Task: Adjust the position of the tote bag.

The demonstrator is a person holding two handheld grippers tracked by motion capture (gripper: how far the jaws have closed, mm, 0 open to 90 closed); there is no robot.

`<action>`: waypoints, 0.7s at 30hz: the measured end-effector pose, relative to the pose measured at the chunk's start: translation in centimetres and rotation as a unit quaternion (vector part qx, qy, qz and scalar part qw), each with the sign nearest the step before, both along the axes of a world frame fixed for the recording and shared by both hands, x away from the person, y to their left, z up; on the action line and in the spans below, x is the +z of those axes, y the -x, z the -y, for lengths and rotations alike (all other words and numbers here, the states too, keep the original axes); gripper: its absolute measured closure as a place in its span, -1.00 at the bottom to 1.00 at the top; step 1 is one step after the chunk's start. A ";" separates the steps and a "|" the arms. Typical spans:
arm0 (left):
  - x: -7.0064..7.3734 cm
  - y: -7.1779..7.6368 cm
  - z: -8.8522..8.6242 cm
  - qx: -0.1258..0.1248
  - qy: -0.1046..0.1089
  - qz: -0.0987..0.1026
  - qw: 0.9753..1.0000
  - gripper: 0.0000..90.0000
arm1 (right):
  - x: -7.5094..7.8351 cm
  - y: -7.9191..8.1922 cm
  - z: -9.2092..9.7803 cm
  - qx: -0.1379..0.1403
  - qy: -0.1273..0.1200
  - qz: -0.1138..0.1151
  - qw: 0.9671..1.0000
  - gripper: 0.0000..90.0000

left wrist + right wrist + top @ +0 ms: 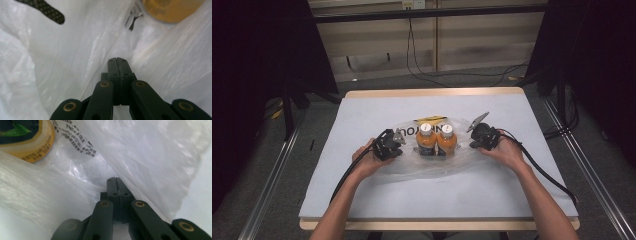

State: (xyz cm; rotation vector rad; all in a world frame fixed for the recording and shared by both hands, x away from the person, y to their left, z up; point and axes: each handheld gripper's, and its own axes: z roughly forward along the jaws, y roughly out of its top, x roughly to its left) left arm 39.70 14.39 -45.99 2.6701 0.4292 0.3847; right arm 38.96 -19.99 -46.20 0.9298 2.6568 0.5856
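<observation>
Gripper work framed this moment: our left gripper (398,145) and right gripper (476,138) sat at opposite sides of the clear plastic bag (432,167), each with its jaws pressed together. In the left gripper view the film (75,50) bunched right up to the closed tips (116,60), and the right gripper view showed the same at its tips (115,179), so we judged each gripper clamped on a fold of the bag, though the thin film between the jaws was hard to make out.

Going down in size, the grey-topped desk (362,190) carried everything. On it the bag lay spread near the middle, and inside it two orange bottles (436,142) with white caps stood side by side, touching, between the grippers. A yellow and black packet (430,120) lay just behind them, under or in the film; we could not tell which.

We judged the step to be holding the bag's two sides around the bottles. The next move would call for an even pull from both grippers, so the bottles stayed upright and the film did not slip or tear.
</observation>
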 end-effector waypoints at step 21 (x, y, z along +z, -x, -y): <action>0.0 -0.3 -4.9 0.039 -0.017 0.011 0.999 1.00 | 0.2 0.3 2.8 -0.020 0.010 -0.021 1.000 1.00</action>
